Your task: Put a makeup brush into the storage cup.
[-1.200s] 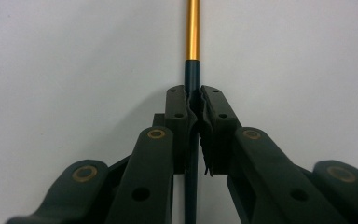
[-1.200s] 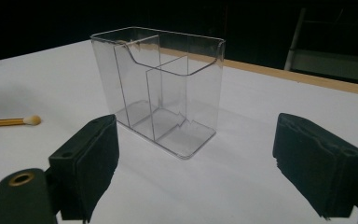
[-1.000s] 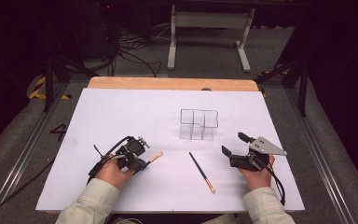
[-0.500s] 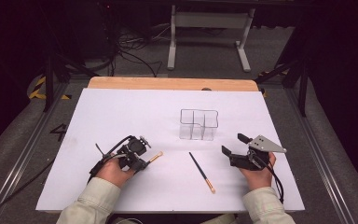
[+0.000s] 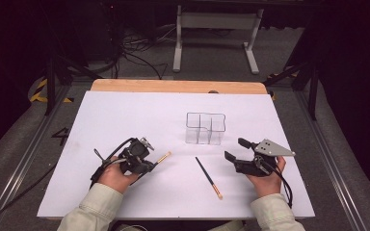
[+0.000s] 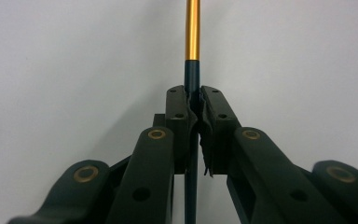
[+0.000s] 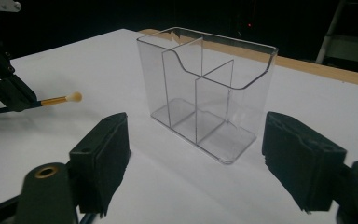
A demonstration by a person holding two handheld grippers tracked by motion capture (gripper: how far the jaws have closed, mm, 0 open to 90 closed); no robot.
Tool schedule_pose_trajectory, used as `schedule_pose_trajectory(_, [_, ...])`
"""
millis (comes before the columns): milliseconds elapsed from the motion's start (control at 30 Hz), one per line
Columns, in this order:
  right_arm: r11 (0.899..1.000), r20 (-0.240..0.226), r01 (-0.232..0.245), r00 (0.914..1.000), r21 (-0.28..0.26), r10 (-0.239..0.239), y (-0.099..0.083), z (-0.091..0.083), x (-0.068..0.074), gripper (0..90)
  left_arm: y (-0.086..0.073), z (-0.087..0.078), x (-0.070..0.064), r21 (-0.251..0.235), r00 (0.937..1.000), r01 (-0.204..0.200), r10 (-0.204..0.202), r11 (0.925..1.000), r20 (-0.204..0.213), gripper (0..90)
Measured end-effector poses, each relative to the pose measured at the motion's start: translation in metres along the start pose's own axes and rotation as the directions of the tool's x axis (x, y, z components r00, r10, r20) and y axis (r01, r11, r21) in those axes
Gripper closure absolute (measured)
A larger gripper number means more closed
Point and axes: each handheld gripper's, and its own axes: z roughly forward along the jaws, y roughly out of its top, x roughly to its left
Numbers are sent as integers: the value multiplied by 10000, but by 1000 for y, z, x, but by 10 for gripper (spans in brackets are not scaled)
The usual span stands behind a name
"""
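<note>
My left gripper (image 5: pixel 149 162) is shut on a thin brush (image 5: pixel 163 157) near the table's front left. Its own view shows the dark handle pinched between the pads and the gold ferrule (image 6: pixel 192 28) sticking out ahead of my left gripper (image 6: pixel 195 100). A second brush (image 5: pixel 208 177) lies loose on the white table, between the two hands. A clear divided organizer (image 5: pixel 204 127) stands upright behind it. My right gripper (image 5: pixel 236 148) is held open to the right of the loose brush. In its view, the right gripper (image 7: pixel 200 158) faces the organizer (image 7: pixel 205 88), with nothing between its jaws.
The white table sheet (image 5: pixel 125 115) has a wooden strip (image 5: pixel 173 86) along its far edge. In the right gripper view, the left gripper (image 7: pixel 4 88) and its brush tip (image 7: pixel 74 97) are at the left. Cables and a stand are on the floor beyond.
</note>
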Motion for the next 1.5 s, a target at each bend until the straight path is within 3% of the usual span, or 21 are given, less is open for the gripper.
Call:
schedule_pose_trajectory(200, [9999, -224, 46, 9997, -122, -49, 3, -1, 4, 222, -3, -13, 1, -1057, 9993, -241, 270, 9941, 268, 826])
schedule_pose_trajectory(367, [9999, -429, -27, 9991, -117, 22, 5, -1, 6, 181, -4, -20, 0, -1900, 9974, -425, 526, 9809, 484, 825])
schedule_pose_trajectory(467, [9995, -497, -308, 9983, 25, 309, 5, 0, 7, 156, -5, -23, 1, -2398, 9955, -549, 717, 9693, 615, 826])
schedule_pose_trajectory(600, [9996, -233, -245, 9994, 136, 248, 9, -1, 10, 84, -8, -25, 2, -2885, 9933, -472, 756, 9563, 880, 825])
schedule_pose_trajectory(733, [9996, -313, -267, 9992, -107, 264, 13, -3, 13, 58, -11, -28, 4, -3557, 9894, -548, 987, 9330, 1064, 826])
schedule_pose_trajectory(833, [9985, -709, -333, 9970, -433, 302, 15, -3, 14, 59, -13, -31, 6, -4204, 9839, -575, 1228, 9055, 1301, 825])
schedule_pose_trajectory(933, [9953, -1138, -323, 9933, -908, 219, 15, -2, 14, 62, -16, -33, 7, -4633, 9808, -500, 1309, 8848, 1443, 825])
schedule_pose_trajectory(1000, [9957, -892, -240, 9959, -897, 160, 14, -2, 15, 61, -17, -32, 9, -4723, 9792, -414, 1299, 8804, 1562, 825])
schedule_pose_trajectory(1167, [9980, -487, -349, 9983, -520, 324, 13, -1, 15, 23, -19, -33, 12, -5278, 9723, -418, 1561, 8484, 1740, 825])
schedule_pose_trajectory(1300, [9979, 189, -550, 9983, -338, 556, 14, 0, 14, 3, -22, -34, 12, -5737, 9685, -562, 1842, 8171, 1674, 825])
schedule_pose_trajectory(1333, [9979, 373, -575, 9976, -294, 586, 13, 0, 14, 0, -23, -35, 11, -5914, 9686, -583, 1889, 8043, 1615, 825])
schedule_pose_trajectory(1367, [9976, 493, -644, 9966, -250, 655, 13, 1, 12, 1, -23, -36, 10, -6007, 9677, -689, 1998, 7965, 1539, 825])
schedule_pose_trajectory(1467, [9955, 580, -942, 9938, -88, 945, 11, 3, 11, 0, -24, -37, 8, -6301, 9630, -872, 2272, 7716, 1449, 825])
schedule_pose_trajectory(1500, [9951, 517, -983, 9938, -109, 987, 10, 3, 11, 0, -25, -37, 9, -6461, 9593, -982, 2447, 7569, 1408, 825])
